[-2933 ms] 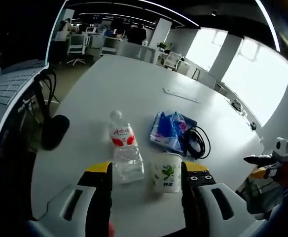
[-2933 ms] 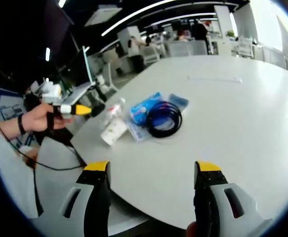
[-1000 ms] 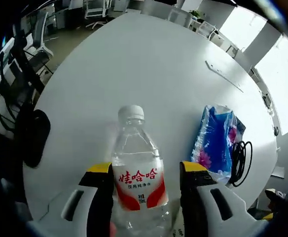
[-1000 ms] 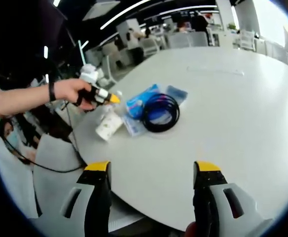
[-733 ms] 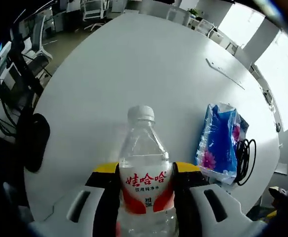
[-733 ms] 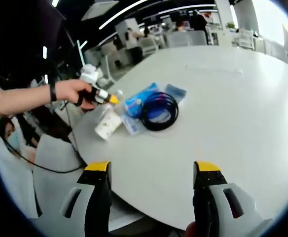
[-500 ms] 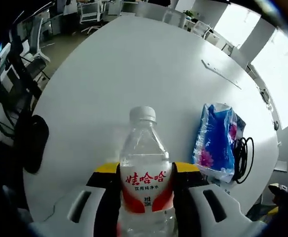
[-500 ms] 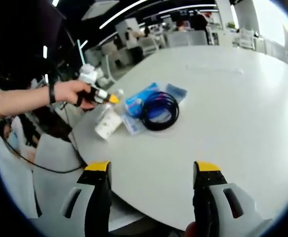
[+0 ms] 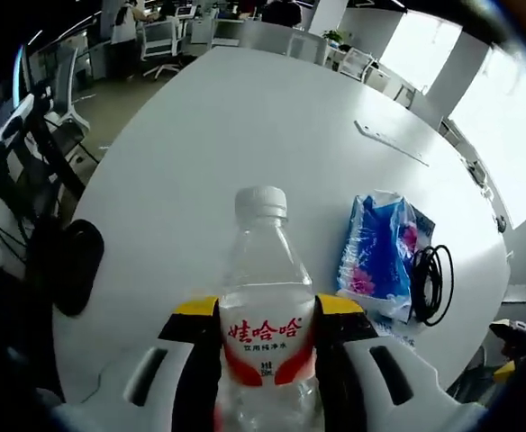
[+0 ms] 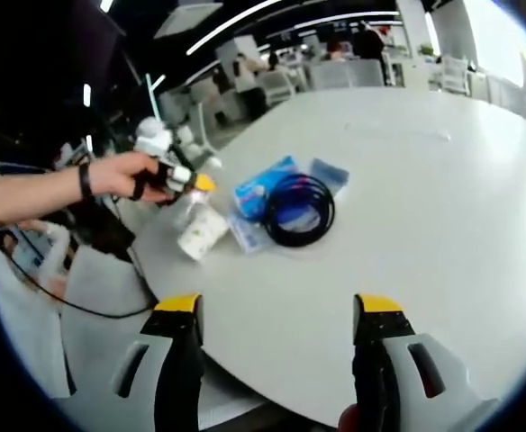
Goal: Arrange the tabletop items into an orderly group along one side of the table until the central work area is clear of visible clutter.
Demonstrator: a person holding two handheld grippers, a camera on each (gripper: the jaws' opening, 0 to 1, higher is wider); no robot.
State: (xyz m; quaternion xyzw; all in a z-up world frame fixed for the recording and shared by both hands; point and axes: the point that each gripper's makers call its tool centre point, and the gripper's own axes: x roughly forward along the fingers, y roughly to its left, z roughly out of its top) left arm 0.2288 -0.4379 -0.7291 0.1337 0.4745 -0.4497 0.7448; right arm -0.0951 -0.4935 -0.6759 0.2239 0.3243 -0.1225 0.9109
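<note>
Left tongs point(image 9: 267, 337) clamped on the water bottle point(image 9: 266, 306); right tongs point(image 10: 279, 346) spread wide, holding nothing.

The bottle stands upright between the jaws (white cap up, red label) at the near edge of the white table point(image 9: 236, 126). Right of it lie a blue packet point(image 9: 380, 247) and a black cable coil point(image 9: 430, 283), touching; a paper cup point(image 10: 200, 236) sits beside them.

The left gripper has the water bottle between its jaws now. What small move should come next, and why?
Probably lift the water bottle a little off the table. The left gripper is shut on its label, and the blue packet lies close beside, so lifting seems safer than sliding.
</note>
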